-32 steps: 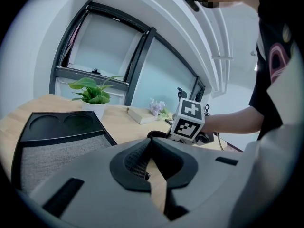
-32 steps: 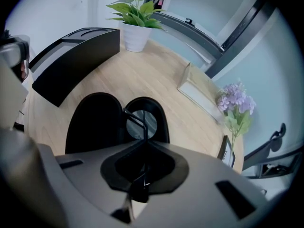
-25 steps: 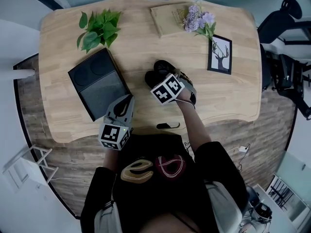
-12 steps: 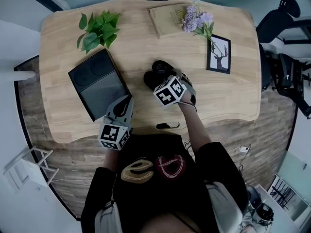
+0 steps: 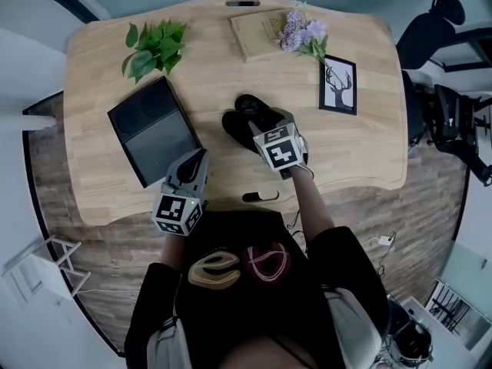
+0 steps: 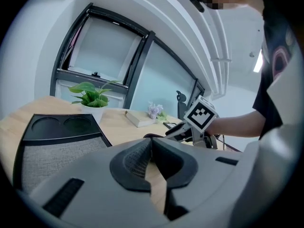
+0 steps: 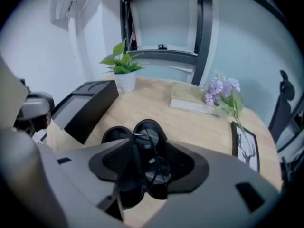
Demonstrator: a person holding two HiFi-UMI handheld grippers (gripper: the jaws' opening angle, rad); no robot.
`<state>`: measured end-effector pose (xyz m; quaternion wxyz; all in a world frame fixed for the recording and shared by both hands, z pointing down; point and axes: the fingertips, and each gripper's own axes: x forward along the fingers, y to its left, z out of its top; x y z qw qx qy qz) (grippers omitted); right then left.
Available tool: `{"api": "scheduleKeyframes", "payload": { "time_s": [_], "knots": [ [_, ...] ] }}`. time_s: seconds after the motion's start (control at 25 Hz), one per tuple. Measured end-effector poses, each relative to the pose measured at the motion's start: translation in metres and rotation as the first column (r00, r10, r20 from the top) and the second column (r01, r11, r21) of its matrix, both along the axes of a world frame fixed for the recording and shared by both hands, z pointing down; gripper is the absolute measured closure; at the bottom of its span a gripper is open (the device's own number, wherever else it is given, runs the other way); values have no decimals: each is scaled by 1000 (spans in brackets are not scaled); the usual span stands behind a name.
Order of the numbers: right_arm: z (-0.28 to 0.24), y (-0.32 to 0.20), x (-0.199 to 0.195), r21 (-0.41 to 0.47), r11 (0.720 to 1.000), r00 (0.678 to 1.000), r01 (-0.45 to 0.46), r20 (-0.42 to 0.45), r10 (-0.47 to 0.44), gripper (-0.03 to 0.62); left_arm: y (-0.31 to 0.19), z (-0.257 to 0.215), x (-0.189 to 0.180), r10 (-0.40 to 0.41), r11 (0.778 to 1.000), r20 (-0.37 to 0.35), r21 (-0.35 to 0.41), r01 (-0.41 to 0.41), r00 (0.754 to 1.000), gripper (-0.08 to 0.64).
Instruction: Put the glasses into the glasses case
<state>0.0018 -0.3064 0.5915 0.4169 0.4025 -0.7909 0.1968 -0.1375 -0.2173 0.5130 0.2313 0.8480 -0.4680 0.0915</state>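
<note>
The right forearm reaches from the body toward 11 o'clock. Its right gripper [image 5: 259, 124] is tipped steeply down over the open black glasses case [image 5: 244, 112] at the middle of the table [image 5: 369, 152]. The left gripper [image 5: 197, 160] is held low near the table's front edge, at 7 o'clock from the case. It points toward 12 o'clock at a shallow downward slant, just beside the near corner of the black tray [image 5: 154, 133].

From the head view the right gripper's marker cube [image 5: 280, 148] and body cover most of the case, and no glasses can be made out. The right gripper view shows them: the dark-lensed glasses [image 7: 152, 153] lie on the case [image 7: 114, 133], between the two jaws of the right gripper [image 7: 149, 151]. These jaws have just been opening and stand wide, with their pads clear of the frame.

The head view does not show how the left jaws stand. In the left gripper view the tips of the left gripper [image 6: 151, 141] meet, with only bare wood showing in the slit behind them and nothing held. That view also shows the right gripper's cube [image 6: 203, 118] from the side, at 1 o'clock.

In the head view, seen from the case, the plant [image 5: 154, 44] stands at 10 o'clock. The book [image 5: 257, 37] with a lilac sprig [image 5: 300, 33] lies at 12 o'clock. The framed deer picture [image 5: 338, 84] lies at 2 o'clock.
</note>
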Motion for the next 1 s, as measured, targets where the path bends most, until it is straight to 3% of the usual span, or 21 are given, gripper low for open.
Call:
{"api": "scheduleKeyframes", "payload": {
  "time_s": [0.16,0.32,0.64,0.84,1.0],
  "knots": [
    [-26,6,8,46,996,986,-71,154,63,344,5,-9,3,2,1000,-3,22,-2,1000,535],
    [-55,21,14,40,989,941,-144,315,124,333,11,-19,8,3,999,-6,47,-3,1000,535],
    [-113,52,37,208,957,915,-205,387,112,321,24,-38,25,-14,997,-80,76,21,997,535],
    [-143,77,50,240,938,868,-250,485,107,321,37,-51,43,-15,994,-113,104,27,994,535],
    [-154,104,56,243,946,843,-216,535,55,322,50,-56,54,-31,993,-130,108,46,991,535]
  ]
}}
